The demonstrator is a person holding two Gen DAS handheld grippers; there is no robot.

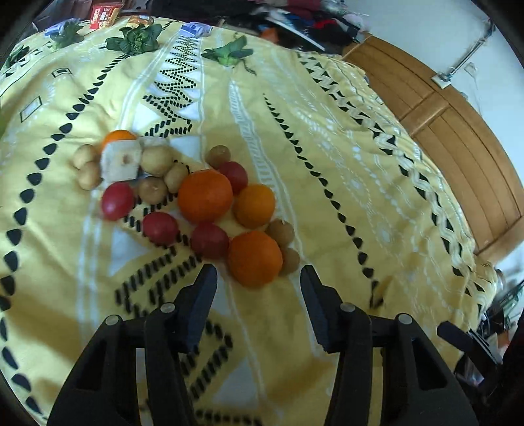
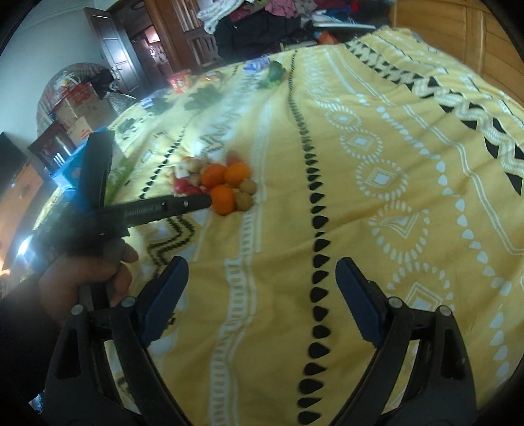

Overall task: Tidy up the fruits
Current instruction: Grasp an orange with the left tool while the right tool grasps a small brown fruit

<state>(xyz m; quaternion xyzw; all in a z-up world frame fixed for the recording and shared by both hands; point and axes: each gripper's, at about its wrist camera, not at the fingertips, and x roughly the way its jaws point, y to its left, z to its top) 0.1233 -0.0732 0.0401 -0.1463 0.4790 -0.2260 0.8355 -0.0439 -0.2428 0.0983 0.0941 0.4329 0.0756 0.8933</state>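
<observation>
A heap of fruit (image 1: 183,200) is seen lying on a bed covered by a yellow patterned spread (image 1: 327,170). The heap is made up of oranges, red round fruits and small tan ones, all packed touching each other. The nearest orange (image 1: 254,259) lies just ahead of the left tongs (image 1: 258,278), slightly above the gap between the tips in the left wrist view. It is round, so no long axis is offered. The left tongs are held partly spread, with nothing pinched and no pad touching fruit. The gap looks only a little wider than the orange.

From the right wrist view, the left tongs are seen reaching in from the left, with the tip just beside that same orange (image 2: 223,200), and the hand (image 2: 88,275) gripping the handle is visible. The right tongs (image 2: 262,281) are spread wide and empty, well apart from the heap, which lies far ahead and to the left of them. The left hand is judged clearly the nearer.

Two tan fruits (image 1: 285,242) touch the orange on its right, and a red fruit (image 1: 209,240) touches it on the left, so these may be nudged as the tongs close. A pale cube (image 1: 120,160) sits among the far fruits. Green leafy items (image 1: 137,41) and a red box (image 1: 104,14) lie at the far edge of the bed, well clear
</observation>
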